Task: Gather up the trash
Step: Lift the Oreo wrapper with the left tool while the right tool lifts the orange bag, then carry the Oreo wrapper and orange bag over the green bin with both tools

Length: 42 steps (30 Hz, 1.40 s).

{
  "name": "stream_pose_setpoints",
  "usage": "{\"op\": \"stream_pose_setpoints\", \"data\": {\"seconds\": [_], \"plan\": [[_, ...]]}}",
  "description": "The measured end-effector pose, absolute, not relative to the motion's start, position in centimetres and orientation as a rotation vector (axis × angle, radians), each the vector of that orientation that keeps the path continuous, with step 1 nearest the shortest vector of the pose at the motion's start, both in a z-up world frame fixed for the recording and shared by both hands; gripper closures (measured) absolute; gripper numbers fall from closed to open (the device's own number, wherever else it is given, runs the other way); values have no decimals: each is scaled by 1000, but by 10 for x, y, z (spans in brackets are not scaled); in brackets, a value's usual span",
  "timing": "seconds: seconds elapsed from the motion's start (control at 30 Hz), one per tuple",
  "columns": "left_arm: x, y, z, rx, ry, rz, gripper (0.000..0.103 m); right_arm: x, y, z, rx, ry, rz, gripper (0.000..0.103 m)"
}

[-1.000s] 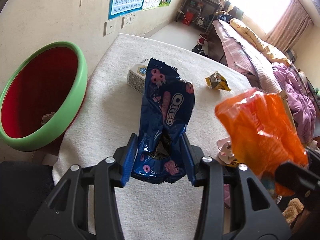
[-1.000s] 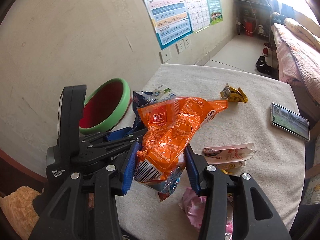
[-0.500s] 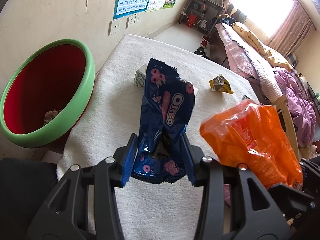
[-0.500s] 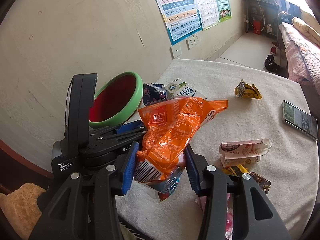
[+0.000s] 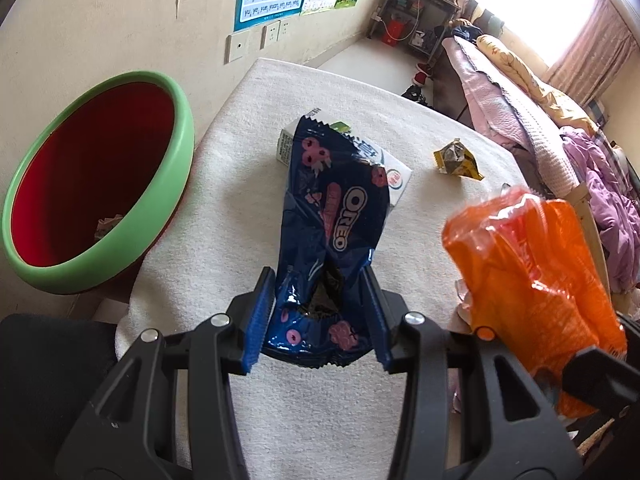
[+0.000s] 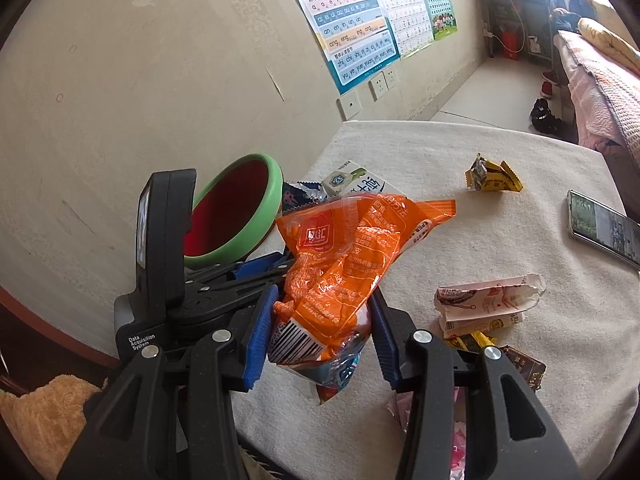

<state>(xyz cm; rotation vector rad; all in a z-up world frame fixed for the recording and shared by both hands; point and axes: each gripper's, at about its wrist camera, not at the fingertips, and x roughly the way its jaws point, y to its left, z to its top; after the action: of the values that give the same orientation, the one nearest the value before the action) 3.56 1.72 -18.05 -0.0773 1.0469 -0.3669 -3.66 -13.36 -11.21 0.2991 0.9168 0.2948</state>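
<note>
Red bin with green rim (image 5: 168, 184) stands left of the worktop (image 5: 224, 248). Left claw (image 5: 318, 316) grips the Oreo wrapper (image 5: 336, 216) above the worktop. Right claw (image 6: 322, 334) grips the orange snack bag (image 6: 348, 256) alongside.

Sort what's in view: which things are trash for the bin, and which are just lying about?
Job: Oreo wrapper, orange snack bag, milk carton, yellow wrapper, torn pink-and-white packet, brown wrapper, green-rimmed bin.

Lying about: phone, wall posters, bed.

Glossy crinkled Oreo wrapper (image 5: 332, 236); matt towelling tablecloth (image 5: 224, 240).
</note>
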Motion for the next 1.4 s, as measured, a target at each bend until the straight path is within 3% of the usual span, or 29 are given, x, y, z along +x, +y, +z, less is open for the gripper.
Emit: {"op": "stream_pose_setpoints", "data": {"seconds": [0.33, 0.73, 1.4], "plan": [[41, 27, -181, -106, 1042, -326, 61, -14, -132, -116, 336, 913, 333, 59], [55, 112, -144, -224, 941, -130, 61, 49, -72, -77, 288, 802, 478, 59], [64, 167, -132, -250, 921, -9, 61, 64, -31, -89, 247, 852, 567, 59]]}}
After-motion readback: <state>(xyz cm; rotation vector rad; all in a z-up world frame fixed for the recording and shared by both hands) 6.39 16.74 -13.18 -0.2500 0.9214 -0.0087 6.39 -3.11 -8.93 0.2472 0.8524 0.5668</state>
